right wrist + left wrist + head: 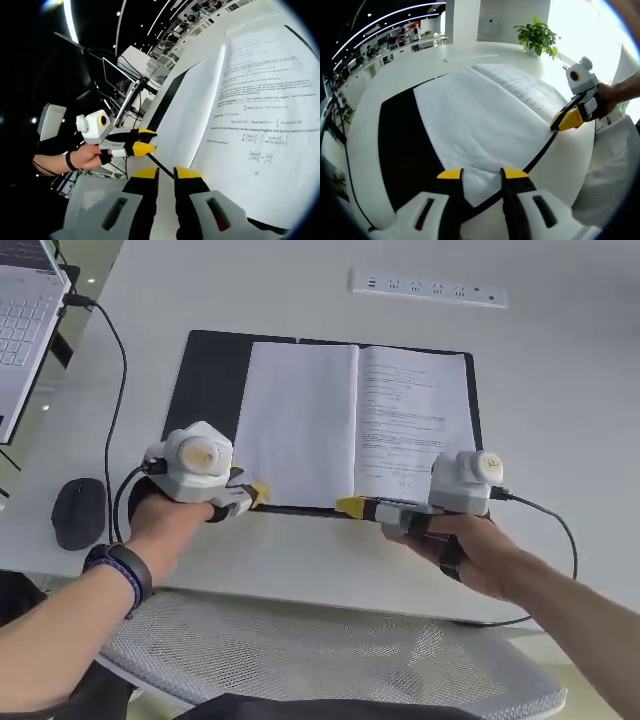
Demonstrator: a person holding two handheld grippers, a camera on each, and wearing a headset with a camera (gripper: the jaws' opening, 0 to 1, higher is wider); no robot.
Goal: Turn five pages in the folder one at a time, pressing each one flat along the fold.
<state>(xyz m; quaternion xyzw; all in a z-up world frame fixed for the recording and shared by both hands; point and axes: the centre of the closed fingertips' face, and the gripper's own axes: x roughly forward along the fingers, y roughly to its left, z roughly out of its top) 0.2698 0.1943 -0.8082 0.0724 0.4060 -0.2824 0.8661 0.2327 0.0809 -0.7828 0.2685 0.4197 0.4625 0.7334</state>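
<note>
Presently the folder (pixel 205 380) lies open on the white table (pixel 560 390) in the upper middle of the head view, a blank page (pixel 295 420) on the left of the fold (pixel 356 420) and a printed page (pixel 410 420) on the right. I hold my left gripper (pixel 255 495) at the folder's near edge, low and left of centre, its jaws narrowly parted and grasping nothing. My right gripper (pixel 350 506) sits just beside the foot of the fold, low and right of centre, its jaws also a little apart and empty. Neither pair has a sheet, so I judge that I stand between turns, with the next page not yet taken. The main risk, as I see it, is catching two sheets at once at the printed page's lower corner, because the edges lie stacked tight and my yellow tips are blunt. Closing too hard there could crease or tear the corner. The blank page looks slightly raised near the fold, so it may spring back if I press it only lightly. Pushing sideways could also slide the whole folder across the smooth table.
</note>
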